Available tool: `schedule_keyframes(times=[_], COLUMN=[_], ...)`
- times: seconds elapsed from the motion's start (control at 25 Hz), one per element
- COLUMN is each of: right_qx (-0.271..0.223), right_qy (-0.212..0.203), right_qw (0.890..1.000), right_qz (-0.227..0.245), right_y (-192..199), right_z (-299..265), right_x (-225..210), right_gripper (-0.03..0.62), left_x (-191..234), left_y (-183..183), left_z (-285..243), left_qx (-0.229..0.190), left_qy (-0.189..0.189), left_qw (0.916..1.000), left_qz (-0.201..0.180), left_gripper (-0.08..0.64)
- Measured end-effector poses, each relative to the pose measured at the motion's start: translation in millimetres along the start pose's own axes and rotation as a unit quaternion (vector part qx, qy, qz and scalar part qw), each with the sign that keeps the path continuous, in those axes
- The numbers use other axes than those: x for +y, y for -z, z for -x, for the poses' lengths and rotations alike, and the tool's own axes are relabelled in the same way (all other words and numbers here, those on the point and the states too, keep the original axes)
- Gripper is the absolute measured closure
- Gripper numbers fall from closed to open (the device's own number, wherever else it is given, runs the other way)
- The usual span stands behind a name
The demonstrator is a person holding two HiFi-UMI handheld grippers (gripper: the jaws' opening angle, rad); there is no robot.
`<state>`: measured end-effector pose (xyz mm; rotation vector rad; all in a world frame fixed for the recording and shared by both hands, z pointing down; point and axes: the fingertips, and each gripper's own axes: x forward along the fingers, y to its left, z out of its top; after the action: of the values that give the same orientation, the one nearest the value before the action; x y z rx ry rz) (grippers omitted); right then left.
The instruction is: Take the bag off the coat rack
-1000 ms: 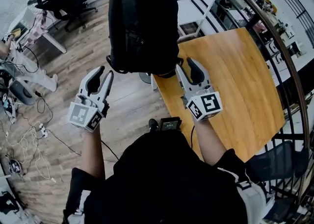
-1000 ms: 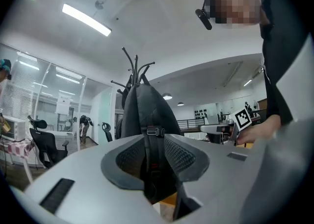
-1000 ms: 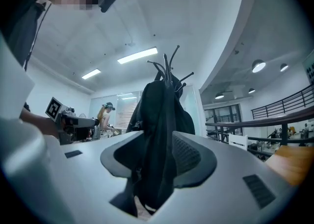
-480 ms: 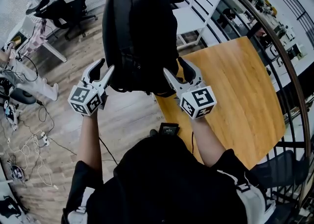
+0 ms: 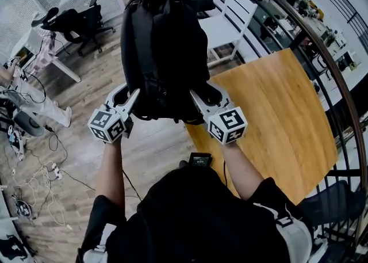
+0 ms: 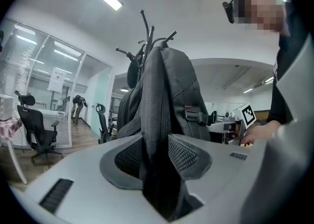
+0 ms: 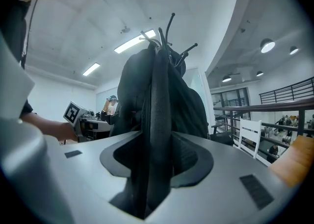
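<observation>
Our left claw (image 5: 126,91) and right claw (image 5: 203,92), jaws just closing, pinch the lower sides of the upright bag (image 5: 167,43); the rack (image 6: 143,24) hooks it above, farther off.

Reads as matt black woven cloth across the bag (image 5: 167,49), with coarser ribbed webbing on the straps (image 6: 156,110). Shows smooth, faintly glossy orange wood on the table (image 5: 276,112), duller grained planks on the floor (image 5: 86,77), thin dark metal on the coat rack (image 6: 147,34).
</observation>
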<state>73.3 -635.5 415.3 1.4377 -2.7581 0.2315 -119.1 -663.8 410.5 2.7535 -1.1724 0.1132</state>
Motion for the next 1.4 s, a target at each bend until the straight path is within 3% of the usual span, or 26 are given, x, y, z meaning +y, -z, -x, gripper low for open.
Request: schedule_keyframes(times=[0.16,0.6,1.4], right_qx=[-0.011,-0.075,-0.174], right_qy=[-0.011,-0.049,-0.073], right_qw=[1.0,0.995,0.982], right_qz=[-0.015,-0.048,-0.004], right_y=[1.0,-42.8,-131.0], right_z=[-2.3,35.2,129.9], right_x=[2.5,21.4,71.8], right_gripper=[0.451,0.476,0.48], left_x=[-5.1,-59.7,-147.1], left_y=[1.5,-49.5,-134.7], left_z=[0.7,39.4,104.8], left_qx=[0.004,-0.088,-0.155], left_qy=[0.007,0.008,0.02], left_qw=[0.9997,0.9953,0.9847], left_qz=[-0.021,-0.038,-0.078], left_gripper=[0.427,0.466,0.471])
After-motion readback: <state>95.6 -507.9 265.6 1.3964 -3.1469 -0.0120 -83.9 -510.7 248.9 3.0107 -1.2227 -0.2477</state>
